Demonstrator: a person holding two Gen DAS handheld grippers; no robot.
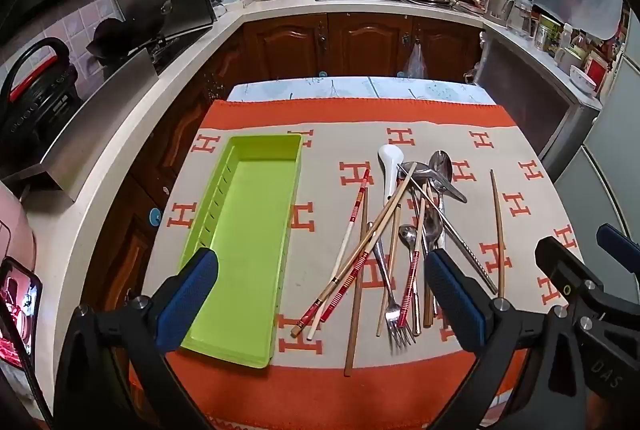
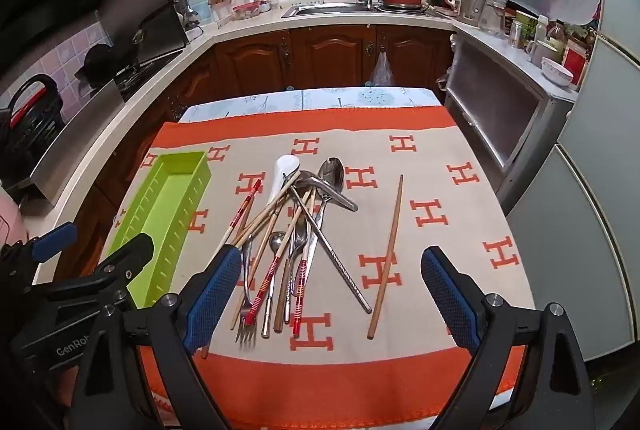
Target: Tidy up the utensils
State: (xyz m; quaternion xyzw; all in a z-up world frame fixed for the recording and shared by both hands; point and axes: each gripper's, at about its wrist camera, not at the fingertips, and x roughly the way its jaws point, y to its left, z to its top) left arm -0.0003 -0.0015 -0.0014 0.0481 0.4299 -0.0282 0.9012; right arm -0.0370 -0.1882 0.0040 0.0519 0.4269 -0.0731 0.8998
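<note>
The table (image 1: 532, 198) is covered by an orange-bordered cloth (image 1: 320, 390) patterned with the letter H; a strip of pale blue surface shows along the far edge. A lime-green tray (image 1: 244, 242) lies lengthwise toward the left edge of the table, its short ends facing the near and far edges; it holds nothing. The utensil pile (image 1: 400, 230) sits near the centre of the table, just right of the tray and apart from it. In the pile: a white ceramic spoon (image 1: 390, 166) at the far end, metal spoons (image 1: 440, 166) beside it, a metal fork (image 1: 396, 322) with tines toward the near edge, red-and-white banded chopsticks (image 1: 352, 226), plain wooden chopsticks and a metal chopstick, all crossed over one another. One lone wooden chopstick (image 2: 388, 254) lies by itself to the right of the pile, running from the far side toward the near edge, clear of the other pieces. The left gripper (image 1: 320, 298) hangs above the near edge with its blue-padded fingers (image 1: 188, 294) spread wide, nothing between them; one finger is over the near end of the tray. The right gripper (image 2: 336, 294) hangs above the near edge with fingers (image 2: 452, 298) likewise released and spread, holding nothing, framing the near ends of the pile and the lone chopstick. Neither gripper touches any utensil.
</note>
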